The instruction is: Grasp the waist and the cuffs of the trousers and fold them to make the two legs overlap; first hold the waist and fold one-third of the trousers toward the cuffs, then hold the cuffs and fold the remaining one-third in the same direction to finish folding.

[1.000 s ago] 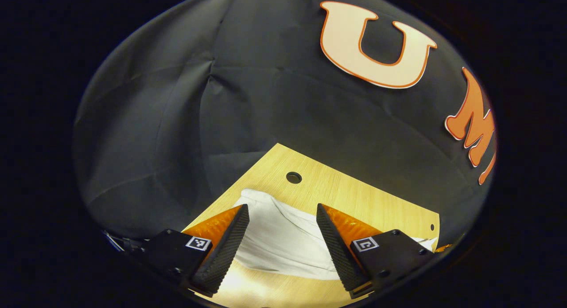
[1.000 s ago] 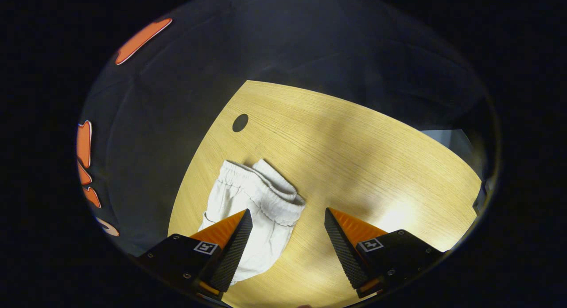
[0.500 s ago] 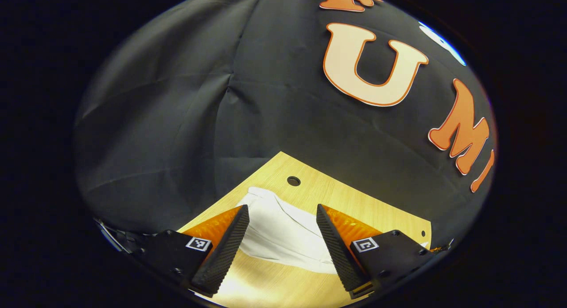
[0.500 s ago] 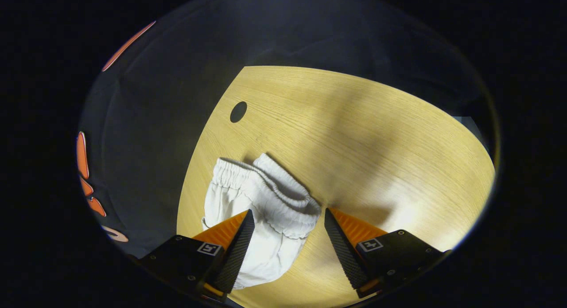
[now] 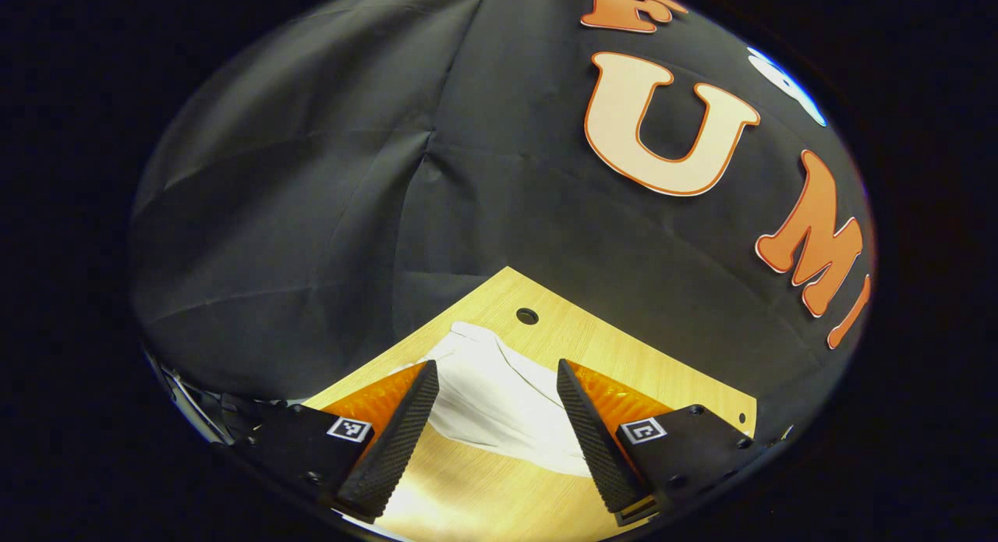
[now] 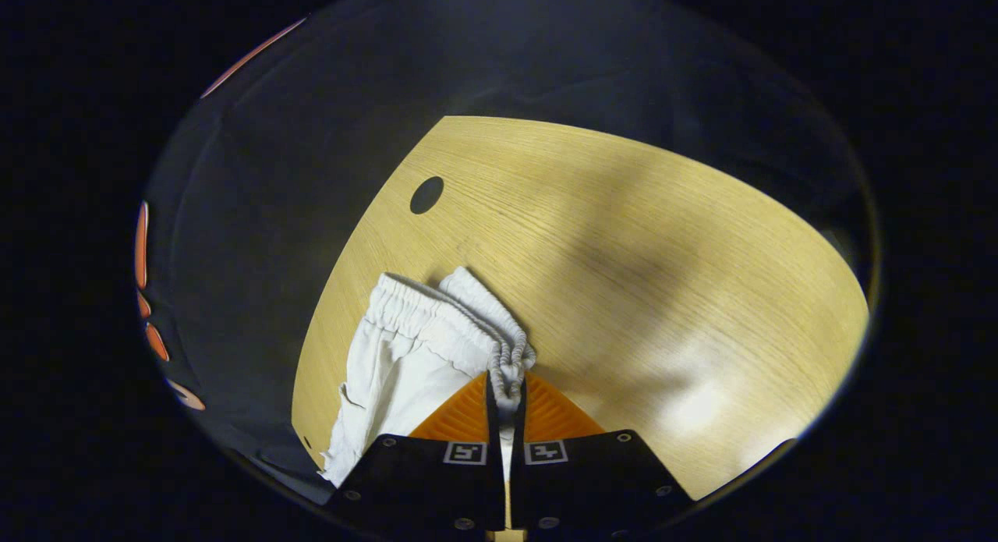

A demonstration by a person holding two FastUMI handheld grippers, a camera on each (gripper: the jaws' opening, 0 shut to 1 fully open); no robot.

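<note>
Trousers (image 6: 405,355) lie bunched on the wooden worktop (image 6: 639,238) near its round hole (image 6: 426,195). Right tongs (image 6: 505,390) are pinched tight on the elastic waist (image 6: 511,355); left tongs (image 5: 497,421) hang wide open over the white fabric.

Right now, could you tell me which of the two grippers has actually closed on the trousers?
The right gripper: its fingers pinch the gathered waistband of the white trousers. The left gripper is open, fingers apart above the cloth.
</note>
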